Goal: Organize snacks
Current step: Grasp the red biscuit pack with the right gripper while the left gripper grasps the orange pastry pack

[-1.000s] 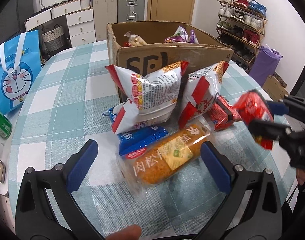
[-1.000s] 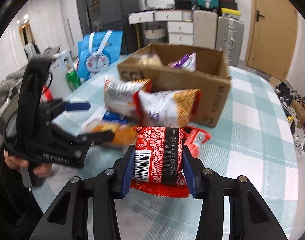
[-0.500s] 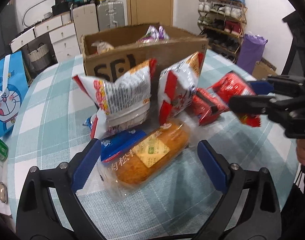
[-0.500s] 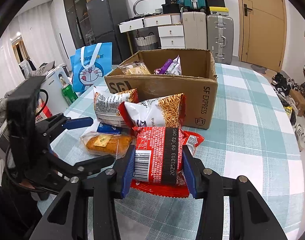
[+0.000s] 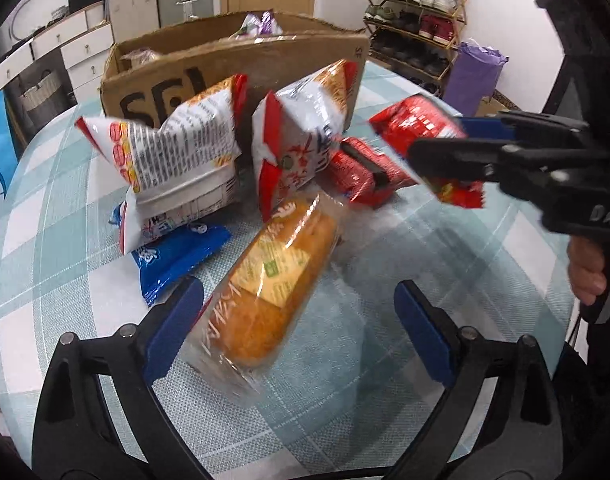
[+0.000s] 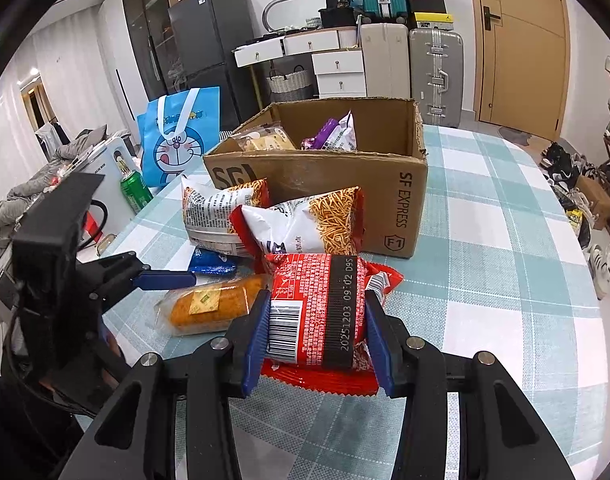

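Orange bread roll point(image 5: 275, 280) now lies between the left gripper point(image 5: 299, 326), jaws narrowing but untouching; right gripper point(image 6: 317, 330) stays clamped on the red packet point(image 6: 317, 308).

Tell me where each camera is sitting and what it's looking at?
Left wrist: rides the left gripper, looking down at the bread roll between its closing, not yet touching jaws; a hand holds the right gripper.
Right wrist: rides the right gripper, clamped on a red packet, facing the cardboard box; the left gripper shows.
Both share roll, box, packet.
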{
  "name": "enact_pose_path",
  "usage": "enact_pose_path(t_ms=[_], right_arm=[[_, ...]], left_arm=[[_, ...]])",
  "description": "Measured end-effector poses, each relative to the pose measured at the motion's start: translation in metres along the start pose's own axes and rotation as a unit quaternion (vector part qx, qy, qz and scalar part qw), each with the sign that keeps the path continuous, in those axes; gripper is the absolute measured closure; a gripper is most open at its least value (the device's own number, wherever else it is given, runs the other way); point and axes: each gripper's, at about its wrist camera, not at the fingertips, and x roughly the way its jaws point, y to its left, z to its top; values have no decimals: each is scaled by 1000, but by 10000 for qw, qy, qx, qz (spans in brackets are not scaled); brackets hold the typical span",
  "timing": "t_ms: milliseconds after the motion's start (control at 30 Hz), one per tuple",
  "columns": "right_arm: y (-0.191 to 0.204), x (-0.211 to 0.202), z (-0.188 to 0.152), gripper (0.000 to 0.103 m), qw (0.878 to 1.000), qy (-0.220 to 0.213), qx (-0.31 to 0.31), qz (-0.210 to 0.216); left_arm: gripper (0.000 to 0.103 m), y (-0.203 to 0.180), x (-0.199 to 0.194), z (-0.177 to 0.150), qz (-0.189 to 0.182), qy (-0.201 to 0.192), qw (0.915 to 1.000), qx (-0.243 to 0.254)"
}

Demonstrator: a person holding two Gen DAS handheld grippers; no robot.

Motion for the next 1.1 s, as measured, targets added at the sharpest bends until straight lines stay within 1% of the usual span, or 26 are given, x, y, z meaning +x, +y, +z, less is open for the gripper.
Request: enact_pose_path(t_ms=[33,67,133,167,200,233,267,333,433,500,700,900,1000,1100], right_arm=[[0,0,0,58,10000,-3,1,-2],[0,0,0,58,10000,3,4,-4],[-1,0,0,58,10000,4,24,5],[-2,1,0,58,10000,5,36,6],[-2,1,0,58,10000,4,45,2],[-2,1,0,58,10000,5,50,2],[-2,1,0,58,10000,3,54,2],[-3,0,0,58,10000,-14,54,7],[-3,-1,0,58,10000,-56,60,12],[-4,-3,1,58,9999,-111,84,17],[-9,-13,4,58,9991,-350,227,89],[-10,-23,7,58,9975,-619,311,113],[-10,-28,8,58,9962,-782,354,117],[-11,-33,9,58,9951,-894,397,109]], left_arm=[[19,2,3,-1,81,14,10000,-33],[22,2,4,-2,129,14,9999,-54],[38,6,6,-4,189,35,9997,-117],[42,8,6,-5,182,48,9997,-167],[50,9,7,-6,189,37,9996,-188],[54,10,6,-7,187,7,9997,-183],[56,10,6,-8,158,3,9997,-180],[64,13,5,-9,81,-35,9998,-166],[67,13,3,-10,11,-55,9999,-137],[67,11,-1,-8,-124,-94,9997,-170],[68,15,-17,-6,-254,-304,9989,-262],[68,12,-39,0,-287,-601,9972,-326],[68,12,-58,2,-295,-800,9955,-408],[68,14,-73,6,-224,-961,9940,-466]])
